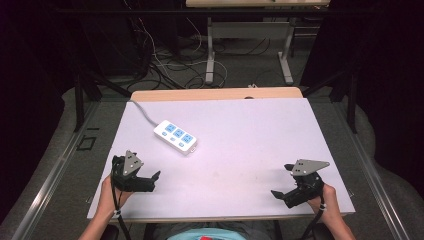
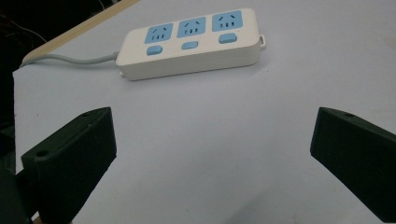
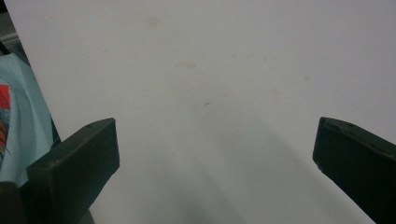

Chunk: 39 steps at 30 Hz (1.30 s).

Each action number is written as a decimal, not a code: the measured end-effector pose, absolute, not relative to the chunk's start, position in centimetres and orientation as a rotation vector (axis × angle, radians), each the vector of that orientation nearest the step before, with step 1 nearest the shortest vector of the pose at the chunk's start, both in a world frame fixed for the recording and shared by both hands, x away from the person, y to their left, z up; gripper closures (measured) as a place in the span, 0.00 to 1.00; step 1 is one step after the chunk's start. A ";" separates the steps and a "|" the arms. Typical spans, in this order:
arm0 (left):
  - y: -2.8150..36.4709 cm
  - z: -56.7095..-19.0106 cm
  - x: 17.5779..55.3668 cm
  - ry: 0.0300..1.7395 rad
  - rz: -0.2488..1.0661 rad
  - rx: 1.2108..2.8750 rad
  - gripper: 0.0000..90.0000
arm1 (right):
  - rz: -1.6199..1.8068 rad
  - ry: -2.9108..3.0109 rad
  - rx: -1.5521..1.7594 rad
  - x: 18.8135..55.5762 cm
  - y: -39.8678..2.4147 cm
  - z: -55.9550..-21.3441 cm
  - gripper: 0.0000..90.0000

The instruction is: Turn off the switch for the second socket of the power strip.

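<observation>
Looks like the very start of an approach. The white power strip [image 1: 175, 136] with three blue sockets lies flat on the left half of the pale tabletop [image 1: 260, 135], angled, its grey cord [image 1: 142, 112] running off toward the far left corner. The left hand-held gripper [image 1: 152, 181] sits near the front-left edge, jaws spread wide with nothing between them, and in the left gripper view the power strip [image 2: 191, 43] is straight ahead but clearly apart from the jaws. So the reach looks lined up but not yet made.

The right hand-held gripper [image 1: 280, 192] hovers by the front-right corner, also released and empty, well apart from the strip. Its own view just looks across bare tabletop [image 3: 224, 74], with a bit of light blue clothing [image 3: 21, 121] at the left edge.

Probable next move: bring the left hand-held gripper forward to the near end of the strip. The body looks wide and low, so the jaws would probably have to come across the short side or one end, or press a switch if that's the goal. Can't tell which from here.

Hard to make out:
- where the cord ends; it drops off the far edge
- whether any of the three blue buttons [image 2: 189, 45] are pressed
- the small tab at the strip's right end, too small to read
</observation>
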<state>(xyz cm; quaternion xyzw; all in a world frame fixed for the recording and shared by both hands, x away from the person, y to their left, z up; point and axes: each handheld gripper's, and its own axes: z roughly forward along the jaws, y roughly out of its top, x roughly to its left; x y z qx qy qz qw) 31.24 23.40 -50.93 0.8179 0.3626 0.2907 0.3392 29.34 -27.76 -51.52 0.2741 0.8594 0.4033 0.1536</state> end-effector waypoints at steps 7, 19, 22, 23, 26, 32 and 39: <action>22.9 -50.9 31.8 0.946 0.752 2.137 0.00 | 1.144 2.471 0.799 29.4 -27.8 -51.5 0.00; 22.8 -50.9 34.1 0.995 0.778 2.110 0.00 | 1.138 2.470 0.794 29.5 -27.7 -51.6 0.00; 22.7 -50.9 34.6 0.990 0.782 2.112 0.00 | 1.142 2.478 0.791 29.5 -27.8 -51.6 0.00; 22.6 -50.9 34.7 0.991 0.785 2.113 0.00 | 1.142 2.478 0.791 29.5 -27.8 -51.6 0.00; 22.4 -50.8 35.1 0.983 0.793 2.117 0.00 | 1.126 2.485 0.793 29.5 -27.8 -51.5 0.00; 22.2 -50.8 35.8 0.980 0.783 2.124 0.00 | 1.128 2.474 0.777 29.6 -27.8 -51.6 0.00; 21.8 -50.6 36.4 0.968 0.784 2.126 0.00 | 1.133 2.473 0.779 29.6 -27.7 -51.6 0.00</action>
